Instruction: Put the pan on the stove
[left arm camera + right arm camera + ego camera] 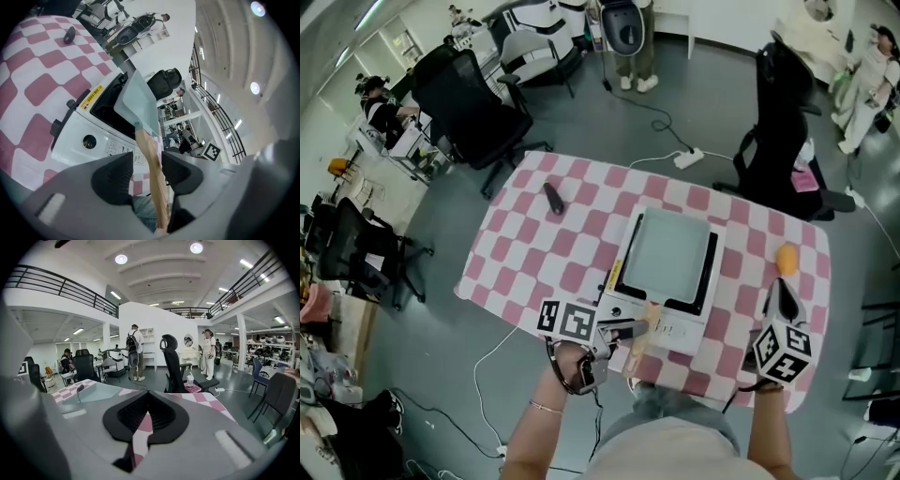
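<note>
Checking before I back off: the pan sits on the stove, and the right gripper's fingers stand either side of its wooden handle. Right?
Not the right one: the fingers either side of the wooden handle belong to the left gripper, as the left gripper view shows. The pan does sit on the stove.

One pan (pixel 666 251), one stove (pixel 667 325), one orange ball (pixel 787 259), one small dark object (pixel 553 198) — plus two grippers — left gripper (pixel 146 171), right gripper (pixel 146 401).
</note>
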`<state>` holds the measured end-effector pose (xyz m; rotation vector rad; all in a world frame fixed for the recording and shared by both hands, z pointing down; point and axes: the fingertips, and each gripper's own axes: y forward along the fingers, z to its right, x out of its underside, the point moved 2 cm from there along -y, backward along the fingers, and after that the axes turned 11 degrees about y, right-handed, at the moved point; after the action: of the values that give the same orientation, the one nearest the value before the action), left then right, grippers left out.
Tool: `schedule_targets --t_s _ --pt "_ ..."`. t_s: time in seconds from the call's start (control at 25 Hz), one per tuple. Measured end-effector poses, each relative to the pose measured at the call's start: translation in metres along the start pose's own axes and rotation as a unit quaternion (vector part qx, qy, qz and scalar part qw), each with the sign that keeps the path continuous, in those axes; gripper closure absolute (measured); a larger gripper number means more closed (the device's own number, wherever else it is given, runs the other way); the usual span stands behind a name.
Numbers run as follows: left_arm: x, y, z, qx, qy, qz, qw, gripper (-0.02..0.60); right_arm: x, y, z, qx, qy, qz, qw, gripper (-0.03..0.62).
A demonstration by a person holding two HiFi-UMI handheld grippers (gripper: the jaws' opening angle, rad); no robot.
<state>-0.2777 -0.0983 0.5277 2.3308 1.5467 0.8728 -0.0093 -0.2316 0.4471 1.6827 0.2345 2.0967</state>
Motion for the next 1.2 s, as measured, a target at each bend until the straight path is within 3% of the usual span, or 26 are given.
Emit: schedule_targets --t_s 0.16,0.28,0.4,0.52,0.6,0.64,0.8,0.88,1.04,1.2 --pt "-0.006 -0.026 -0.001 -0.016 0.003 0.037 0.9992 0.393 -0.006 0.001 -0.015 -0.018 -0.005 0.002 1.0 0.585" --pt "-0.016 -0.049 -0.003 -0.058 0.035 0.075 0.9949 0.396 -0.013 0.004 -0.027 -0.032 -0.01 0.008 0.999 0.585" --pt "-0.032 -0.074 0.002 -0.105 0.086 0.126 0.9827 0.417 -0.023 0.005 -0.036 -0.043 -0.015 0.018 0.999 0.585" --pt "-0.055 -0.097 0.019 -0.13 0.145 0.184 0.9634 0.417 -0.034 0.006 -0.043 -0.05 -0.018 0.03 0.998 0.585" --pt "-0.073 -0.113 0.031 -0.159 0.187 0.233 0.9411 0.417 -0.041 0.005 -0.047 -0.054 -0.02 0.039 0.998 0.585" --pt "-0.082 -0.122 0.037 -0.179 0.208 0.26 0.9259 0.417 -0.044 0.005 -0.049 -0.055 -0.022 0.043 0.997 0.585" --pt "-0.11 -0.154 0.061 -0.268 0.29 0.349 0.8498 0.503 -0.061 0.0 -0.055 -0.063 -0.031 0.068 0.995 0.585" --pt "-0.119 -0.162 0.07 -0.302 0.321 0.368 0.819 0.529 -0.071 -0.005 -0.057 -0.07 -0.039 0.088 0.993 0.585" --pt "-0.131 -0.172 0.08 -0.343 0.354 0.389 0.7781 0.579 -0.092 -0.019 -0.055 -0.074 -0.059 0.129 0.987 0.585" --pt "-0.139 -0.181 0.087 -0.358 0.375 0.406 0.7523 0.584 -0.107 -0.033 -0.044 -0.065 -0.059 0.161 0.983 0.585"
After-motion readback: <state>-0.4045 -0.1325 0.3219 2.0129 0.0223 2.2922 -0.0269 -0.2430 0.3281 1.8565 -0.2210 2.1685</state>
